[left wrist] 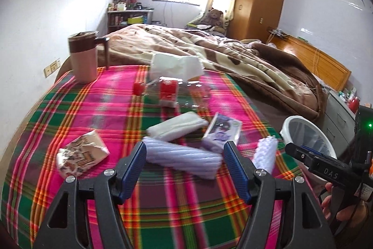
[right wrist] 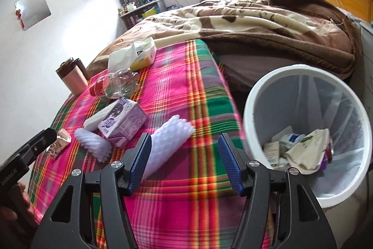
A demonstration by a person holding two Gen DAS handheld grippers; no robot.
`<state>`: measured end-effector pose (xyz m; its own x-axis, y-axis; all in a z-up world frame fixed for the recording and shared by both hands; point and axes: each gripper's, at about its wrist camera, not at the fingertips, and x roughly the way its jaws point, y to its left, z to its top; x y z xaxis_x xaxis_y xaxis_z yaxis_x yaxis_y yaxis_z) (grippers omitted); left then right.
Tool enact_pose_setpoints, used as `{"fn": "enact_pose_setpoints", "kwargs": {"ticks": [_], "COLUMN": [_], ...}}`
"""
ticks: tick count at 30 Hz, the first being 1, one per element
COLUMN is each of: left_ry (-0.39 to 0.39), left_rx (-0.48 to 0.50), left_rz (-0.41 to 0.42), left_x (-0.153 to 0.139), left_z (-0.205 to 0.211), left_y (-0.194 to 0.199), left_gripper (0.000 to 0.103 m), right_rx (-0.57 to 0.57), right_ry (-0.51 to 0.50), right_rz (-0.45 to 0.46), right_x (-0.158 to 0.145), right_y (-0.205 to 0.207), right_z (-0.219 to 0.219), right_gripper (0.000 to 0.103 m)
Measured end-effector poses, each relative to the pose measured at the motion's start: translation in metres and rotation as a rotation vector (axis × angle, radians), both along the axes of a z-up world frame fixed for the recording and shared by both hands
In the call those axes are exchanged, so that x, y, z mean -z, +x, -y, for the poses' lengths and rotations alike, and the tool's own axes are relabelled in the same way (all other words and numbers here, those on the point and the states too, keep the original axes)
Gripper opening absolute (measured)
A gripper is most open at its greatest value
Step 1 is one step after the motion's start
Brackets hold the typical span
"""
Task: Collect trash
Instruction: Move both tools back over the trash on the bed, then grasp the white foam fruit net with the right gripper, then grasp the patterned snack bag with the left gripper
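Note:
Trash lies scattered on a plaid cloth (left wrist: 116, 113) over the bed's foot. My left gripper (left wrist: 186, 163) is open, and a white foam net sleeve (left wrist: 181, 160) lies crosswise on the cloth between its fingertips, untouched as far as I can see. My right gripper (right wrist: 185, 162) is open over the cloth, with a second foam sleeve (right wrist: 167, 141) lying against its left finger (right wrist: 139, 162). Further back lie a purple drink carton (right wrist: 123, 123), a clear bottle with a red label (right wrist: 114, 85) and a crumpled wrapper (left wrist: 81, 155). A white bin (right wrist: 303, 68) with trash inside stands to the right of the bed.
A pink and brown mug (left wrist: 84, 57) stands at the cloth's far left corner. A tissue pack (left wrist: 174, 67) and a flat white pack (left wrist: 177, 126) lie mid-cloth. A brown blanket (left wrist: 233, 57) covers the bed behind. A drawer unit (left wrist: 338, 118) stands past the bin.

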<state>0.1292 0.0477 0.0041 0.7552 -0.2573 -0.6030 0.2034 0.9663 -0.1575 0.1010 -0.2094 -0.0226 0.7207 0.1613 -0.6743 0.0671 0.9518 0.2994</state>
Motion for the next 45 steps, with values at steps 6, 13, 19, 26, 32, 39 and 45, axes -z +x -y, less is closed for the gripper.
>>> {"fn": "enact_pose_setpoints", "kwargs": {"ticks": [6, 13, 19, 26, 32, 39, 45], "left_ry": [0.02, 0.052, 0.097, 0.153, 0.132, 0.148, 0.146], "left_rx": [-0.056, -0.104, -0.114, -0.094, -0.068, -0.044, -0.034], "left_rz": [-0.02, -0.046, -0.072, -0.113, -0.178, -0.218, -0.229], "left_x": [0.009, 0.018, 0.023, 0.033, 0.046, 0.057, 0.061], "left_z": [-0.036, -0.077, -0.097, -0.109, -0.115, -0.114, -0.114], "left_y": [0.003, 0.012, 0.024, 0.043, 0.056, 0.069, 0.073], "left_gripper": [0.071, 0.075, 0.076, 0.077, 0.078, 0.078, 0.078], "right_rx": [-0.036, -0.017, -0.017, -0.03, -0.06, -0.109, -0.096], "right_ry": [-0.002, -0.016, -0.011, -0.003, 0.014, -0.009, -0.029], "right_rz": [-0.042, -0.109, -0.131, -0.139, -0.132, -0.121, -0.125], "right_x": [0.009, 0.019, 0.024, 0.025, 0.024, 0.022, 0.023], "right_y": [0.011, 0.02, 0.025, 0.031, 0.035, 0.036, 0.035], "right_z": [-0.022, -0.034, -0.039, -0.045, -0.051, -0.064, -0.064], "right_gripper": [0.061, 0.061, 0.061, 0.048, 0.038, 0.034, 0.034]}}
